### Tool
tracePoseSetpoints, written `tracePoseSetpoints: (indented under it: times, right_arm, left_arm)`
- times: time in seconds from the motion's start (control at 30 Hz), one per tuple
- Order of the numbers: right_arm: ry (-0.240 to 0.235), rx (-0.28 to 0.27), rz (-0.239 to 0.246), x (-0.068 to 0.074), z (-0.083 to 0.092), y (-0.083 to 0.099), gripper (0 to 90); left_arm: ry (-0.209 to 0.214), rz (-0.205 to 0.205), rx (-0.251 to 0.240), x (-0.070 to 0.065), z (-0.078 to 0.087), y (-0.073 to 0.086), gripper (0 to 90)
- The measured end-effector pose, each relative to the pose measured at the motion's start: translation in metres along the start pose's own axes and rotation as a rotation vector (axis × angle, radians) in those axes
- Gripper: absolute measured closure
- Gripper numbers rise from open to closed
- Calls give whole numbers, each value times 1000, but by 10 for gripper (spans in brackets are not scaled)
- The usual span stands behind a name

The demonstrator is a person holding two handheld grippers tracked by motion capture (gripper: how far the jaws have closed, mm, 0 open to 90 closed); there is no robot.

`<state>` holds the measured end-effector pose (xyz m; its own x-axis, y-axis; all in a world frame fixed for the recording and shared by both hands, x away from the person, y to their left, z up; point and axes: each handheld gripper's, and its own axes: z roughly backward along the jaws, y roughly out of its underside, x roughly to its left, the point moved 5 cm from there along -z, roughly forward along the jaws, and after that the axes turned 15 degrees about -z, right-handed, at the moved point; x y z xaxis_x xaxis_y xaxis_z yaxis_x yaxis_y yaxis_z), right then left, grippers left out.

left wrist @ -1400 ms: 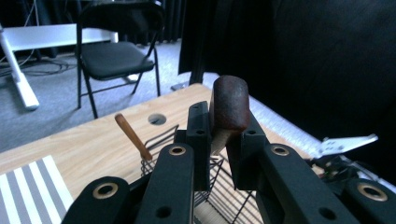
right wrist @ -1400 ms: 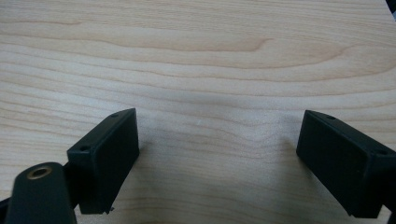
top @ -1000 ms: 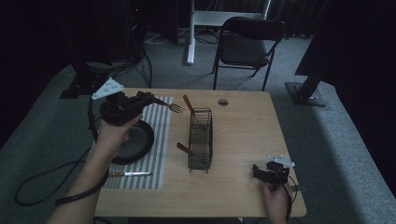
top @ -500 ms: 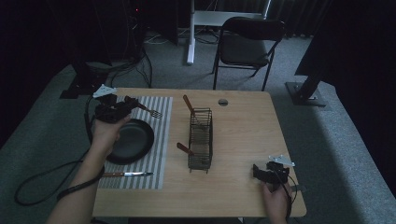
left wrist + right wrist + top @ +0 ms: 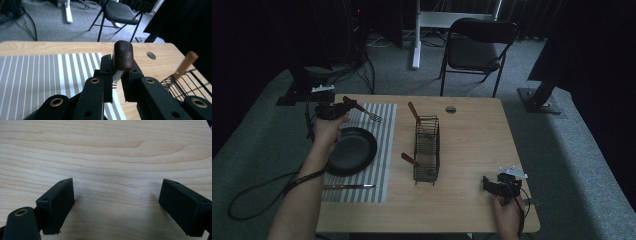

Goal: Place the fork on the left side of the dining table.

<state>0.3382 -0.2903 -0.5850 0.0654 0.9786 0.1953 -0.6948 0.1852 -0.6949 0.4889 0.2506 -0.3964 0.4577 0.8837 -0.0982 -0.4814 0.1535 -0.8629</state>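
Note:
My left gripper (image 5: 343, 107) hovers over the far left corner of the table, shut on a fork (image 5: 364, 112) with a dark wooden handle. In the left gripper view the handle's rounded end (image 5: 122, 55) sticks up between the two jaws, and the metal tines point away over the striped placemat (image 5: 45, 72). My right gripper (image 5: 491, 184) rests at the table's near right, with my hand behind it. Its jaws stand wide apart over bare wood in the right gripper view (image 5: 116, 202), with nothing between them.
A black round pan (image 5: 349, 150) lies on the striped placemat (image 5: 384, 150), and a knife (image 5: 348, 186) lies at the mat's near end. A wire basket (image 5: 427, 147) mid-table holds two wooden-handled utensils. A cable hole (image 5: 450, 109) is behind it. A folding chair (image 5: 477, 35) stands beyond the table.
My left hand has carried the fork leftward and lower, toward the placemat's far left corner. The right gripper has stayed where it was.

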Motion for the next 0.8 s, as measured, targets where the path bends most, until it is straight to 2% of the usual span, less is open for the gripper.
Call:
tracePoseSetpoints:
  times: [0.03, 0.07, 0.1, 0.2, 0.27, 0.3, 0.33, 0.4, 0.43, 0.5, 0.6, 0.7, 0.8]
  right_arm:
    - [0, 0, 0, 0, 0, 0, 125]
    - [0, 0, 0, 0, 0, 0, 125]
    - [0, 0, 1, 0, 0, 0, 125]
    - [0, 0, 0, 0, 0, 0, 125]
    - [-1, 0, 0, 0, 0, 0, 125]
    - [-1, 0, 1, 0, 0, 0, 125]
    - [-1, 0, 1, 0, 0, 0, 125]
    - [-1, -1, 1, 0, 0, 0, 125]
    - [-1, -1, 1, 0, 0, 0, 125]
    - [-1, 0, 2, 0, 0, 0, 125]
    - [-1, 0, 1, 0, 0, 0, 125]
    - [-2, 0, 3, 0, 0, 0, 126]
    - [-4, 0, 6, 1, 0, 0, 126]
  left_arm:
    - [6, 32, 11, 8, -6, 6, 803]
    - [6, 32, 11, 8, -6, 6, 803]
    - [-1, 61, 24, 15, -13, 13, 803]
    - [-4, 79, 42, 22, -20, 22, 803]
    - [-2, 128, 45, 32, -28, 33, 803]
    - [28, 171, 31, 35, -30, 35, 803]
    - [38, 194, 17, 38, -31, 37, 803]
    - [44, 209, 8, 40, -32, 39, 804]
    - [71, 256, -5, 44, -35, 42, 804]
    - [83, 269, -10, 47, -36, 44, 803]
    - [78, 267, 10, 50, -40, 48, 804]
    - [93, 304, -1, 55, -41, 52, 803]
    - [96, 322, -6, 58, -42, 54, 804]
